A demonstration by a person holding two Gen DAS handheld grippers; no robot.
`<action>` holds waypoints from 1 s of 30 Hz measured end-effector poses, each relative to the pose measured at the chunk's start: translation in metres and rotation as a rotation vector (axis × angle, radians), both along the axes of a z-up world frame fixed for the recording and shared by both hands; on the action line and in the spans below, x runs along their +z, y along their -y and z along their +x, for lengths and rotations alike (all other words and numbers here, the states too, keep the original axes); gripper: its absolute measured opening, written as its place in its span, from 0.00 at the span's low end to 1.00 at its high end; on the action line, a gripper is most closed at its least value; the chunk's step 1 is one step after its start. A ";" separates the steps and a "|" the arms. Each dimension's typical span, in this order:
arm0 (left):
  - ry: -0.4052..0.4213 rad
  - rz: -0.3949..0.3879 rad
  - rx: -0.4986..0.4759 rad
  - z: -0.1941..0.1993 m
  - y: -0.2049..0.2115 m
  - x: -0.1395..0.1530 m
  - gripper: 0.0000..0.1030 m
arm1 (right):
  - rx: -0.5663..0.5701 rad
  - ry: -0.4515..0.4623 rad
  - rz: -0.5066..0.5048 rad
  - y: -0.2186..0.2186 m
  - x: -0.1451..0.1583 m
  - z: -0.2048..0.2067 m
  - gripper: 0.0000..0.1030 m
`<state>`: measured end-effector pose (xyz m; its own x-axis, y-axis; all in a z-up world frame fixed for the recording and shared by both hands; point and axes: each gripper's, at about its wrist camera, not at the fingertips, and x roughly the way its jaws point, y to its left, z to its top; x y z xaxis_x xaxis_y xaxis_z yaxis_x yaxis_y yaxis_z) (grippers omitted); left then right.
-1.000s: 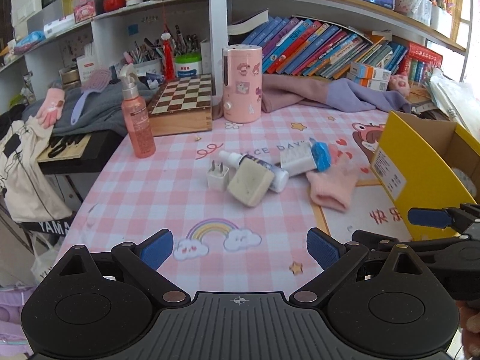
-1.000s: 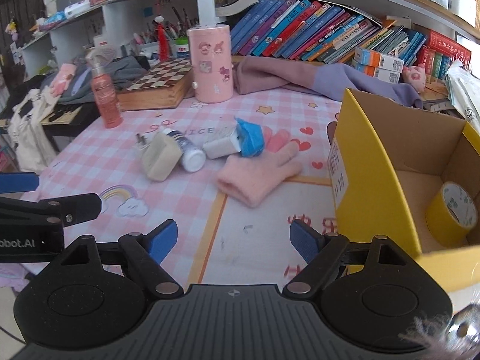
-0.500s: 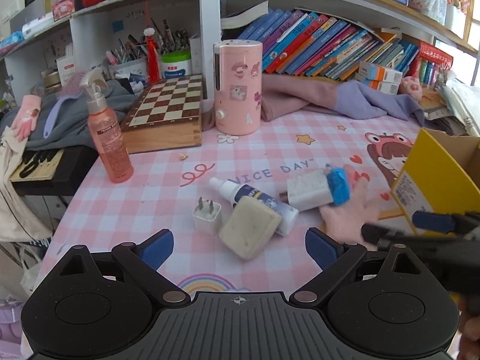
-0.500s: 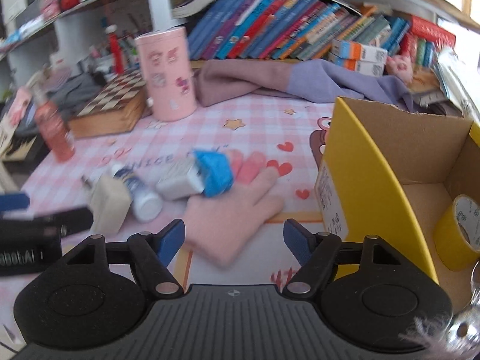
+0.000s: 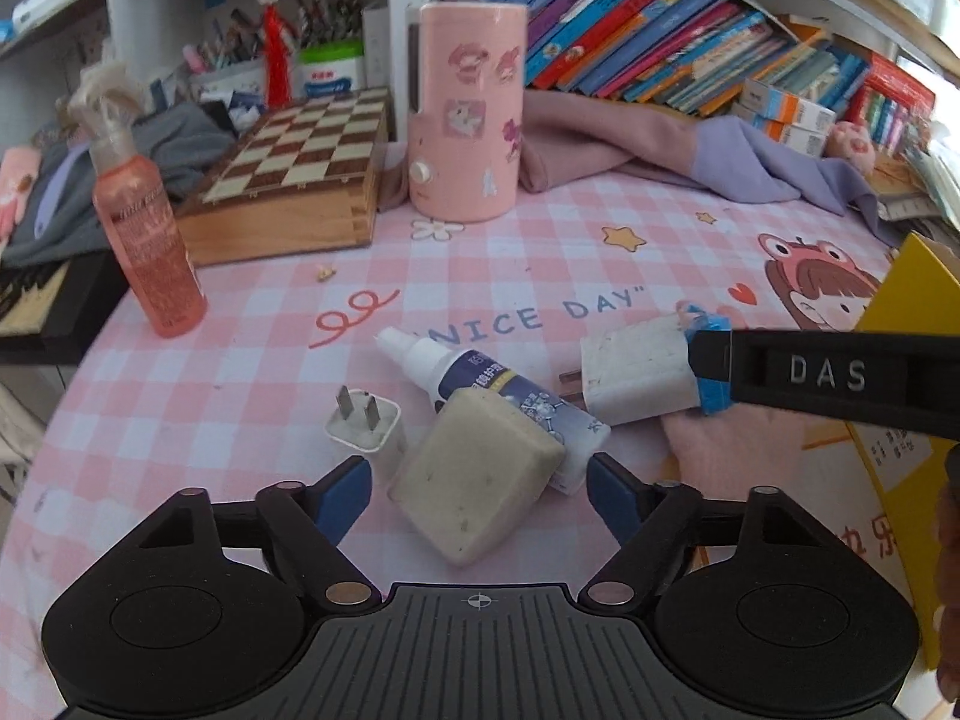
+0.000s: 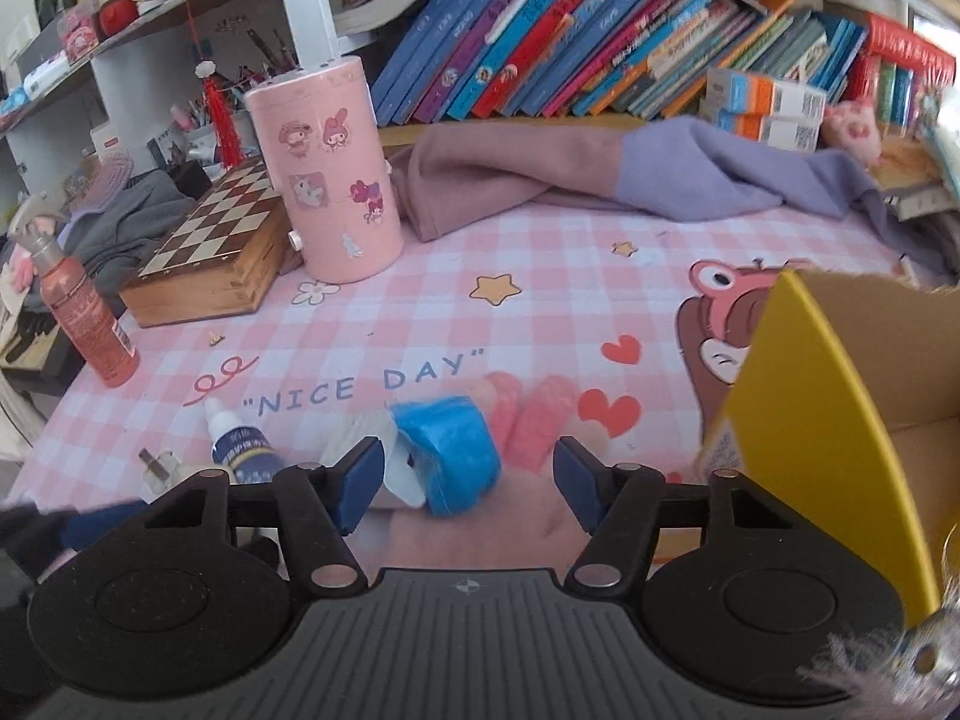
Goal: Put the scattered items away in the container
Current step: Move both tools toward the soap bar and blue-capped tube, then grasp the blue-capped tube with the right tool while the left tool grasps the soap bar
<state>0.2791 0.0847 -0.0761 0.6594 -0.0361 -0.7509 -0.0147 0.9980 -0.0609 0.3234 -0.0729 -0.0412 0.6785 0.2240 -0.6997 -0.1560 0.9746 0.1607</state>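
My left gripper (image 5: 480, 489) is open, its fingers on either side of a beige soap-like block (image 5: 474, 480). Behind the block lie a small white plug (image 5: 366, 429), a white dropper bottle (image 5: 480, 384) and a white charger with a blue-taped end (image 5: 642, 378). My right gripper (image 6: 468, 480) is open, its fingers on either side of the charger's blue end (image 6: 447, 453), above a pink glove (image 6: 522, 414). The right gripper also shows in the left wrist view (image 5: 714, 369) as a black bar at the charger. The yellow cardboard box (image 6: 840, 414) stands at the right.
A pink cylinder (image 5: 465, 114), a wooden chessboard box (image 5: 294, 180) and a pink spray bottle (image 5: 147, 234) stand at the back left. Purple cloth (image 6: 600, 180) and a row of books (image 6: 600, 42) line the back. The table drops off at the left.
Both grippers have moved forward and down toward the pile. The left now frames the beige block; the right now frames the blue-ended charger over the glove.
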 end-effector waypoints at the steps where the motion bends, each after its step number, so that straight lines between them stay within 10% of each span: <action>1: 0.001 -0.021 0.013 0.000 -0.001 -0.001 0.76 | -0.004 -0.008 0.017 0.001 -0.001 0.004 0.58; 7: -0.007 -0.053 0.032 0.003 0.000 -0.004 0.75 | -0.004 -0.054 0.129 0.007 -0.009 0.019 0.41; 17: -0.011 -0.074 0.040 -0.009 -0.010 0.003 0.41 | 0.048 -0.033 0.157 0.009 0.001 -0.004 0.22; 30: 0.020 -0.129 0.003 -0.062 -0.006 0.034 0.36 | 0.032 -0.047 0.089 0.021 0.004 -0.043 0.20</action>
